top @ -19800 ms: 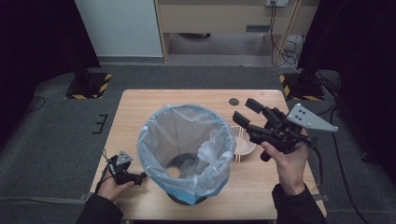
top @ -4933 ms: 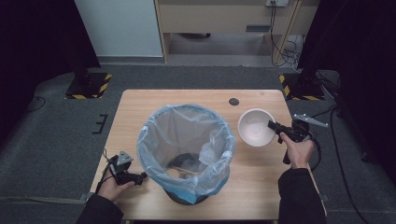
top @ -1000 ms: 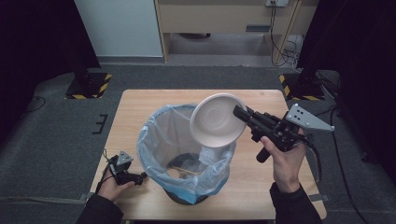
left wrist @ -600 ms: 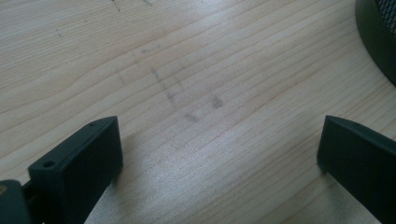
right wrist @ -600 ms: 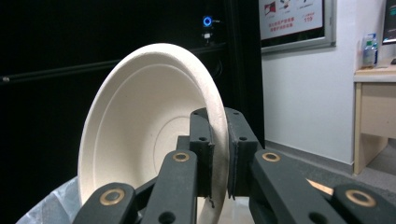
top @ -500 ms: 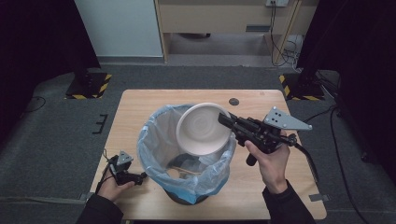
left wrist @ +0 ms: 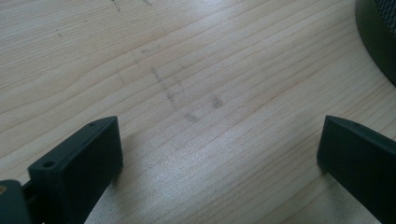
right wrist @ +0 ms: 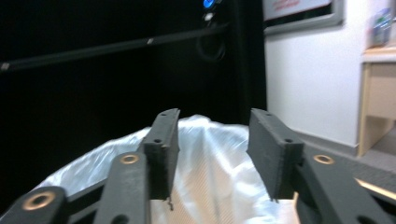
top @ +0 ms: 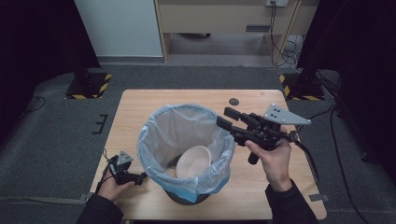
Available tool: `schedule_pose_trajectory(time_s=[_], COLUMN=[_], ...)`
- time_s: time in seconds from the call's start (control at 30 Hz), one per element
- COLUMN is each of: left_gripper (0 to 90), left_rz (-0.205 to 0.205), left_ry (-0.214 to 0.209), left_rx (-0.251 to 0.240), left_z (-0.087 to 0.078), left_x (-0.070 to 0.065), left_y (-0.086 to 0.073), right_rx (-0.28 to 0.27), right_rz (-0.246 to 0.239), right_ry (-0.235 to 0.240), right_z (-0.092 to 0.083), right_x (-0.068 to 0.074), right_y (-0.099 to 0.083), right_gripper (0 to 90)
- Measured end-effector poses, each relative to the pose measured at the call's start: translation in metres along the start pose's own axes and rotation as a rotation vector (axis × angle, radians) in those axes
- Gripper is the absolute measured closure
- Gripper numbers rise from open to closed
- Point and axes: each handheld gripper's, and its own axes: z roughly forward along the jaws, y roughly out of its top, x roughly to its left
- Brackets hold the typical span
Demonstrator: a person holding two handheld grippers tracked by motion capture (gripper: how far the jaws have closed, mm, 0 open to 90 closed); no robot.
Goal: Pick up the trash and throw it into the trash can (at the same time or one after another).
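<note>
The pale round paper bowl lies inside the blue-lined mesh waste bin (seemingly tilted), below the right gripper, whose jaws have just been opening and stand apart, empty. The left gripper rests on the wooden table, jaws apart.

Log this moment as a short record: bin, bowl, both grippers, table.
bin: waste bin lined with a blue bag, centre of the table
bowl: white bowl lying inside the bag, tilted
right gripper: above the bin's right rim, jaws just opened, nothing between them
left gripper: resting on the table left of the bin, open, nothing between its jaws
</note>
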Motion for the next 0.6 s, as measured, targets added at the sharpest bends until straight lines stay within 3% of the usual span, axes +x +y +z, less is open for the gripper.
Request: schedule_pose_trajectory(time_s=[0.13,0.27,0.43,0.6], left_gripper=[0.0,0.0,0.0,0.0], left_rz=[0.000,0.000,0.000,0.000], left_ry=[0.000,0.000,0.000,0.000], left_rx=[0.000,0.000,0.000,0.000], left_z=[0.000,0.000,0.000,0.000], left_x=[0.000,0.000,0.000,0.000], left_y=[0.000,0.000,0.000,0.000], right_rx=[-0.073,-0.077,-0.024,0.108], right_rz=[0.025,0.059,0.123,0.160], right_ry=[-0.098,-0.203,-0.296,-0.372], right_z=[-0.018,-0.034,-0.043,-0.040], right_x=[-0.020,-0.047,-0.083,-0.113], right_y=[0.007,0.004,-0.014,-0.045], right_gripper=[37.0,31.7,29.4,29.1])
